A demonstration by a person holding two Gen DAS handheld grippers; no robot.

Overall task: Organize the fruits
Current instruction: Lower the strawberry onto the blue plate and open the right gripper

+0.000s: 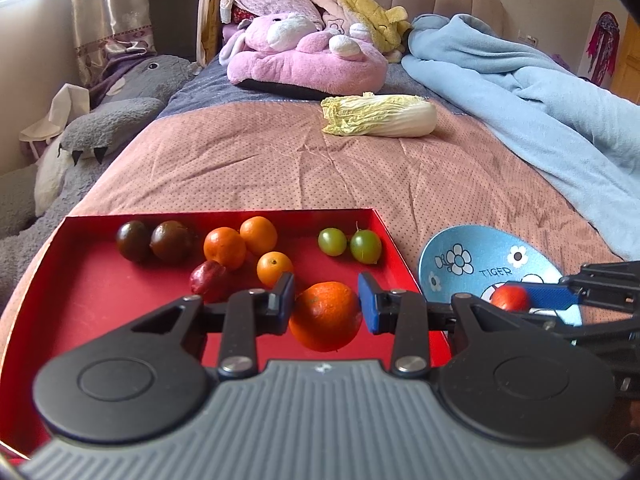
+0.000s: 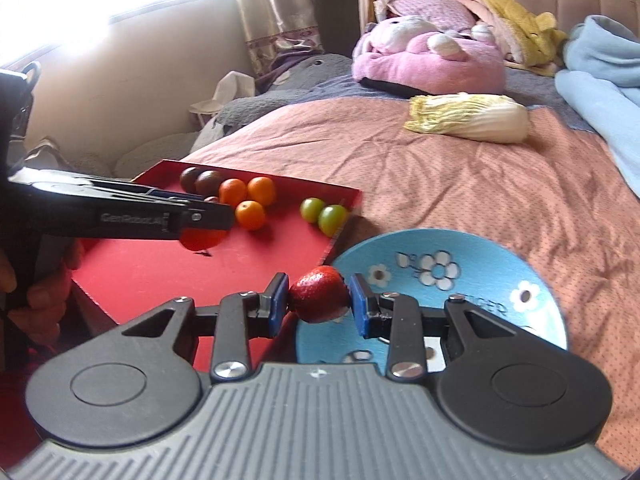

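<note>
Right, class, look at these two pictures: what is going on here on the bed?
A person is sorting fruit with a hand-held gripper in each hand. The left hand-held gripper is shut on a large orange over the red tray, where small oranges, green fruits and dark fruits lie grouped. The right hand-held gripper is shut on a strawberry at the near rim of the blue bowl beside the tray.

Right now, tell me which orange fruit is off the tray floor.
The large orange, clamped in the left gripper above the red tray. The three smaller oranges lie grouped on the tray floor behind it.
</note>
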